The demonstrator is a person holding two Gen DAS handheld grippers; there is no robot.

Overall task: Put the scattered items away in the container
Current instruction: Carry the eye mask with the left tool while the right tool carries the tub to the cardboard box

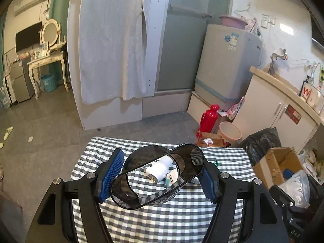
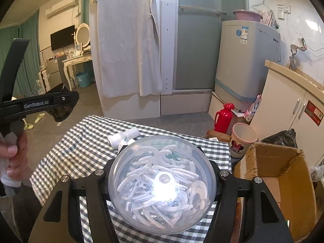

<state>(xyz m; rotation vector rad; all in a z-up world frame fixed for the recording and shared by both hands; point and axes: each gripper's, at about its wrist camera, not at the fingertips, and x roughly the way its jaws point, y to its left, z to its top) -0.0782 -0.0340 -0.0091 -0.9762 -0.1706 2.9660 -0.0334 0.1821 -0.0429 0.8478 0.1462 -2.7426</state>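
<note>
A: What's hard to make out here?

B: Mostly the right gripper (image 2: 162, 179). A clear round container (image 2: 162, 184) fills the space between its two arms and hides the pads, though the arms sit tight against its sides, so it's clamped on it. Glare washes out the middle, and the printed digits there are only partly legible. Inside is a tangle of white curved plastic pieces (image 2: 145, 182) (I can't tell what they are).

A: And the left gripper (image 1: 160, 174)?

B: It carries a dark smoky see-through container (image 1: 156, 174), tilted, mouth toward the camera. The right blue pad (image 1: 208, 182) presses its side; the left blue pad (image 1: 112, 172) looks to touch the rim, but the dark plastic blurs that edge. Seen from the right wrist, that left gripper is cut off at the frame edge, with a hand (image 2: 15, 158) on its handle.

A: Where are the loose things?

B: On the checked tablecloth (image 1: 172, 218), beyond both containers: a white cylindrical item (image 1: 160, 168) lying on its side, seen through the dark container, and a small white-and-blue thing (image 1: 171, 177) just beside it, too distorted to name.

A: Anything crowding the tablecloth?

B: Right of it, an open cardboard box (image 2: 283, 174) close to the edge, a black bag (image 1: 261, 141), a pink-rimmed bin (image 2: 243, 139) and a red flask (image 2: 223, 118) on the floor behind
</note>
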